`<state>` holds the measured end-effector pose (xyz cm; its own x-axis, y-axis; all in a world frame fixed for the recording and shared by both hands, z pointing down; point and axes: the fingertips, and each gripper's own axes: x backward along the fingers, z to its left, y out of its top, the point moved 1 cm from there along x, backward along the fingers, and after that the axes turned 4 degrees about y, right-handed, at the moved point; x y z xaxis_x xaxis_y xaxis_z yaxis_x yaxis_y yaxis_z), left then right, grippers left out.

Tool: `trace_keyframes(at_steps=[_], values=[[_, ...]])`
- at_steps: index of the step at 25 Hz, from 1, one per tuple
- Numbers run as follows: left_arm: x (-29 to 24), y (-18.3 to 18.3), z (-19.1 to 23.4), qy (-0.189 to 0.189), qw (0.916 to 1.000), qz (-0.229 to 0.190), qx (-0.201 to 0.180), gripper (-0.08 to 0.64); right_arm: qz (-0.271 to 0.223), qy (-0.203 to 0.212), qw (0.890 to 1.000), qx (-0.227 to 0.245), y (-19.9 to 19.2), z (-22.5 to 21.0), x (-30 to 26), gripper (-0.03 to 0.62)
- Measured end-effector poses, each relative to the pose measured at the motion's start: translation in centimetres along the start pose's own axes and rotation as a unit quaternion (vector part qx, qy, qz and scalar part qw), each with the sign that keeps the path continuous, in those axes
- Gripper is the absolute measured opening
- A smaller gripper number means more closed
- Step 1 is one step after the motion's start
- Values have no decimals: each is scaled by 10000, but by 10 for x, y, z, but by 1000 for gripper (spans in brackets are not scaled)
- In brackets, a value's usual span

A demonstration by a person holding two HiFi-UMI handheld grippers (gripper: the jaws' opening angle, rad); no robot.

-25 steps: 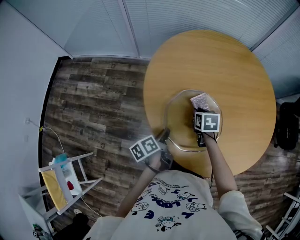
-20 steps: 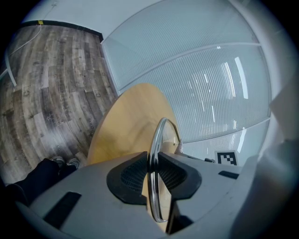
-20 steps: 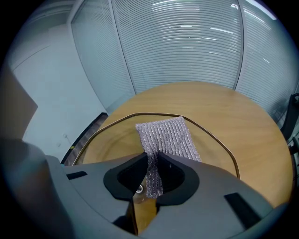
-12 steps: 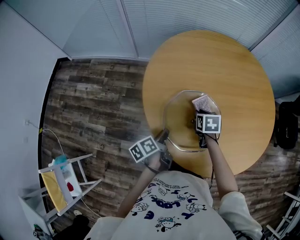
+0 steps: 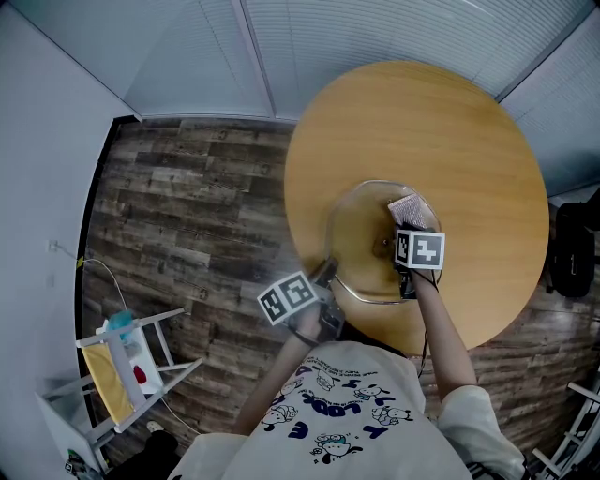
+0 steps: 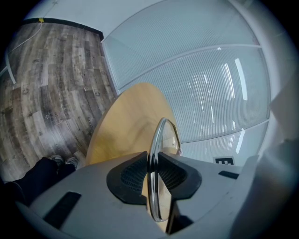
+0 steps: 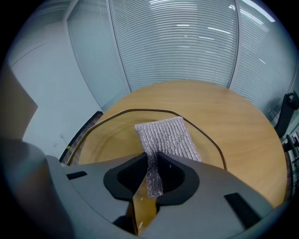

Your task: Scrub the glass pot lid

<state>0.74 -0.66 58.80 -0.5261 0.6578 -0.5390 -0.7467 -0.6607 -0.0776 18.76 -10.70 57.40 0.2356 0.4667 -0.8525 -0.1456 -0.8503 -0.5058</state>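
Observation:
The glass pot lid [image 5: 361,234] with a metal rim lies over the near part of the round wooden table [image 5: 469,131]. My left gripper [image 5: 327,277] is shut on the lid's near-left rim [image 6: 154,158], seen edge-on in the left gripper view. My right gripper [image 5: 405,225] is shut on a silvery mesh scrub cloth [image 5: 407,206], which rests flat on the lid's far right part. In the right gripper view the cloth [image 7: 168,140] spreads out from the jaws across the glass, inside the rim [image 7: 140,112].
Wood-plank floor [image 5: 187,206] lies left of the table. A small white rack [image 5: 127,361] with yellow, red and blue items stands at lower left. Ribbed glass walls [image 5: 375,28] run behind the table. A dark object [image 5: 574,248] sits at the right edge.
My right gripper and the scrub cloth have slid a little to the right and nearer across the lid. The left gripper has held still on the rim.

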Motion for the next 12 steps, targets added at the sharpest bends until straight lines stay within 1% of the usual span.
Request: trace_keyframes(at_steps=[5,12], values=[[0,-1,0,-29,10000,4,9,71,50,-91,9999,-109,-6,-6,2,75],[1,-1,0,-64,10000,18,23,72,126,-173,9997,-139,-13,-11,8,75]])
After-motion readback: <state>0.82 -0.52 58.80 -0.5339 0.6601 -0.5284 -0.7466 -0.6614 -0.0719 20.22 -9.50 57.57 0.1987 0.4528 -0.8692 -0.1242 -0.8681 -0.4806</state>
